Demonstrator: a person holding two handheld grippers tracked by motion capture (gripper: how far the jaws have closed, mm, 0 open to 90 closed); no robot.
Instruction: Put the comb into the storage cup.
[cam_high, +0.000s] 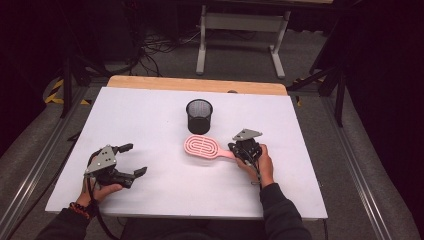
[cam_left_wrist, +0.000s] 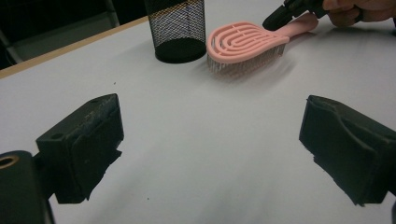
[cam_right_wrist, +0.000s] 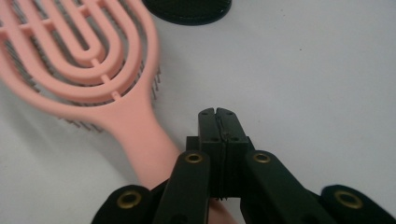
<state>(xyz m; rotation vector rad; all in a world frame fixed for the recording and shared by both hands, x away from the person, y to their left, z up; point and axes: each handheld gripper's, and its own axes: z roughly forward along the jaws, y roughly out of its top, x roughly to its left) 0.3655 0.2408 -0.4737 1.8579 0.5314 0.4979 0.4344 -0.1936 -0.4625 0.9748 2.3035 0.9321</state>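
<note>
Hairbrushes: one; a pink hairbrush (cam_high: 201, 147) with looped open slots, lying flat on my table
Mesh cups: one; a black wire-mesh cup (cam_high: 199, 115), standing upright just beyond the brush head
Grippers: two; my left gripper (cam_high: 132, 159) and my right gripper (cam_high: 233, 147)
Jaws: four; two black ones on each gripper
Grey three-cornered plates: two; one atop each gripper
Hands: two; both mine, one behind each gripper
Tables: one; a white-topped table (cam_high: 150, 110) with a wooden far edge
</note>
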